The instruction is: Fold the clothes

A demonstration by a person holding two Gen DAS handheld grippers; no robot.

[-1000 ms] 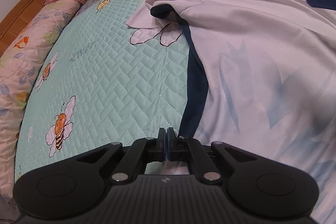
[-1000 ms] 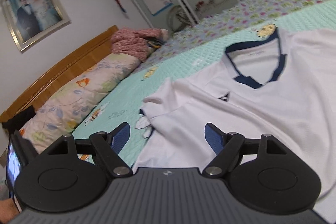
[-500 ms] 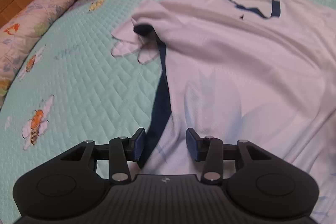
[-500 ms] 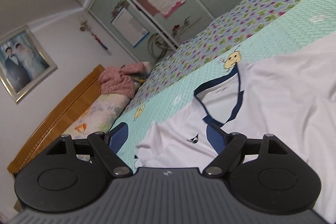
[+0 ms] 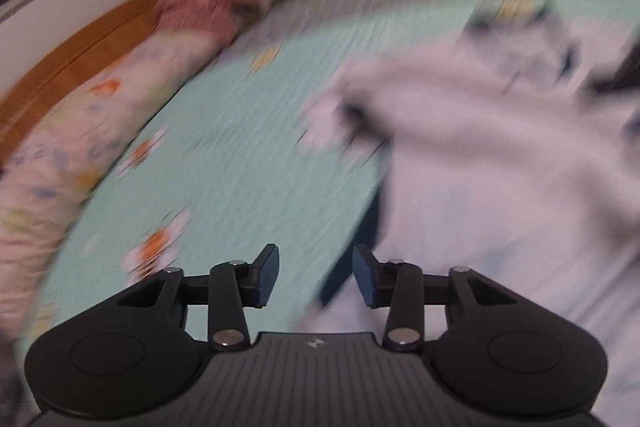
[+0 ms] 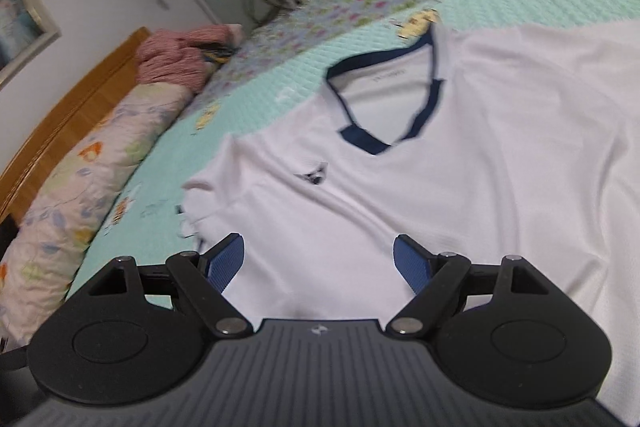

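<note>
One white shirt (image 6: pixel 500 187) with a navy V-neck collar (image 6: pixel 424 99) and a small dark chest logo lies spread face-up on the mint quilted bed (image 6: pixel 280 83), filling the centre and right of the right wrist frame; its left sleeve is rumpled. The left wrist view is motion-blurred. Two claws: left claw (image 5: pixel 315 275) and right claw (image 6: pixel 319 261), both released, grasping nothing.

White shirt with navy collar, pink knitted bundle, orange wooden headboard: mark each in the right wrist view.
White shirt with navy collar (image 6: pixel 500 163): right wrist view, on the chest fabric.
Pink knitted bundle (image 6: pixel 172 61): right wrist view, on its middle.
Orange wooden headboard (image 6: pixel 68 115): right wrist view, on the top rail.
</note>
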